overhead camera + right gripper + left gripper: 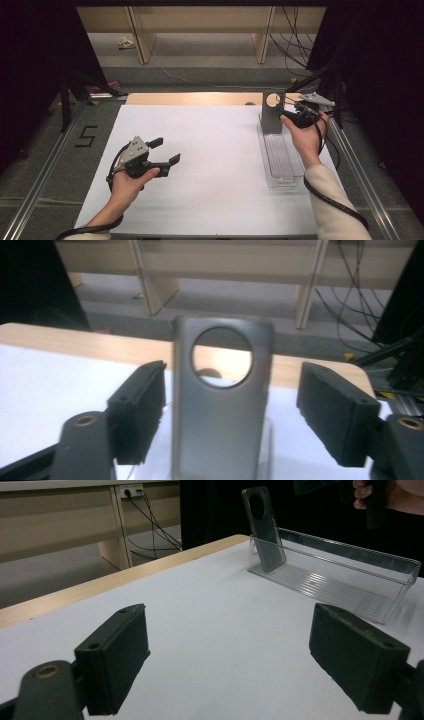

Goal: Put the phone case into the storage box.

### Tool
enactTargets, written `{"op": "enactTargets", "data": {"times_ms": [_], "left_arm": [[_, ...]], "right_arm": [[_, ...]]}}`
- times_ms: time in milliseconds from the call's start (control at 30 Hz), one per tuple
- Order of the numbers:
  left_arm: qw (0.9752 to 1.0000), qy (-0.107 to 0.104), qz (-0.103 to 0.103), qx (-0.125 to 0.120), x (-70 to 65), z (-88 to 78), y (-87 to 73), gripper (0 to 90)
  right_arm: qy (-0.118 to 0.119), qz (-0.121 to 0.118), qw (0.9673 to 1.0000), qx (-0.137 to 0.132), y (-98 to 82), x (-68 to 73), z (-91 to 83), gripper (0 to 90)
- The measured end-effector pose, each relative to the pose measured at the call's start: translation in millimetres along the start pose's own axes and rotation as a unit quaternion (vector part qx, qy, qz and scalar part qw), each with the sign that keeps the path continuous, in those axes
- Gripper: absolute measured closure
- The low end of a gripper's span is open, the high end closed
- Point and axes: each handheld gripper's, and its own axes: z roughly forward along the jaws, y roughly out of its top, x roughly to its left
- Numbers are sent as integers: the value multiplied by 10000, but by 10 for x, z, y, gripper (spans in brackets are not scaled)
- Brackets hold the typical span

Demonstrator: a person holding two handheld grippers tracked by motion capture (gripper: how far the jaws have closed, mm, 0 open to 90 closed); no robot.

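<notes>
Overhead, white table (215, 165), grey floor (40, 165).

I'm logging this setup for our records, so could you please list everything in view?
phone case: one, grey with a round hole, upright at the far end of the tray
clear tray: one, transparent, right side of the table
table: one, white top with a wooden far edge
wooden shelving: one, light wood, behind the table
cables: several, dark, floor at the back right
left claw: one, black, open, above the table's left side
right claw: one, black, open, beside the case
</notes>
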Motion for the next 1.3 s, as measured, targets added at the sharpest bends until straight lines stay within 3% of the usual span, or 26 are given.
{"op": "enactTargets", "data": {"times_ms": [400,700,1300], "left_arm": [[10000,8,1,26,10,-1,-11,156],[10000,9,8,31,13,-9,-11,156],[10000,-31,32,13,-15,-24,9,156]], "right_arm": [[416,-222,9989,-22,-37,211,-251,200],[799,-380,9961,67,-111,277,-432,172],[1088,-500,9927,131,-218,347,-655,165]]}}
